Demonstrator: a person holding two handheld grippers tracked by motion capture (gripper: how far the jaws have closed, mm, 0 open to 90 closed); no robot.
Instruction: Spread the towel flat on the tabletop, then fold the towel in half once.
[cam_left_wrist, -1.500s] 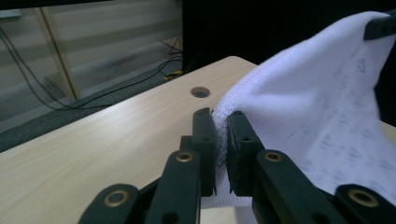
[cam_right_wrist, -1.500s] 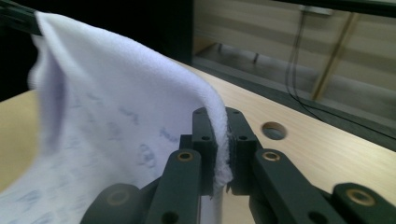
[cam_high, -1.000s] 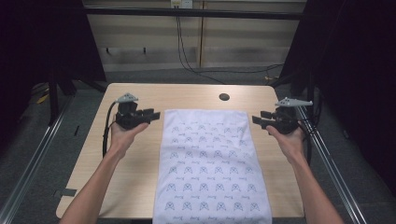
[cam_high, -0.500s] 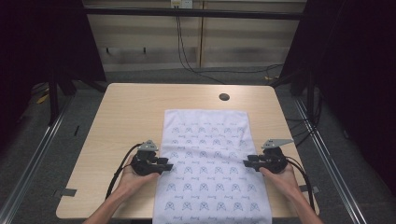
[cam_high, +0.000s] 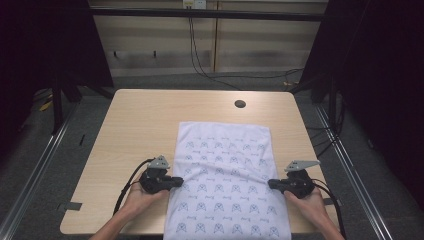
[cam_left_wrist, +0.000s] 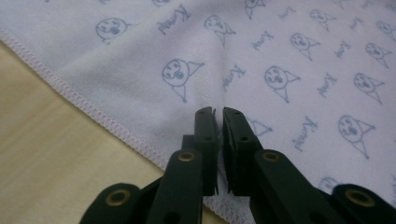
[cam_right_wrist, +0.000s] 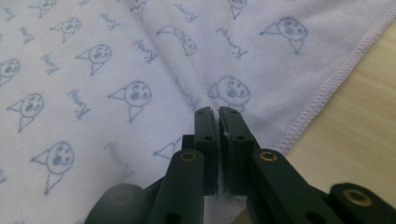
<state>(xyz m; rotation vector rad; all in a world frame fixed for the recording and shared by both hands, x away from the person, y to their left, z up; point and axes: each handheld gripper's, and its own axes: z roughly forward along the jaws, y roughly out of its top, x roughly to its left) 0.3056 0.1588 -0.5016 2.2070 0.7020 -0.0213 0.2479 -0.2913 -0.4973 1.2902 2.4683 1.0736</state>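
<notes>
Left gripper (cam_high: 176, 182) at the towel's (cam_high: 227, 170) left edge, jaws just closed and pinching a small fold of cloth — seen between the black jaws in the left gripper view (cam_left_wrist: 218, 113), just inside the stitched hem. Right gripper (cam_high: 273, 184) at the opposite edge, jaws likewise just closed, clamped on a fold near the hem (cam_right_wrist: 216, 112). Each gripper held in a hand (cam_high: 142, 197), forearms entering from the near side. Towel white with a blue printed pattern, lying flat lengthwise on the wooden table (cam_high: 145, 120) — near end at the table's front edge, creases running between the two pinch points. Dark round hole (cam_high: 240, 104) in the tabletop beyond the towel's far end.
</notes>
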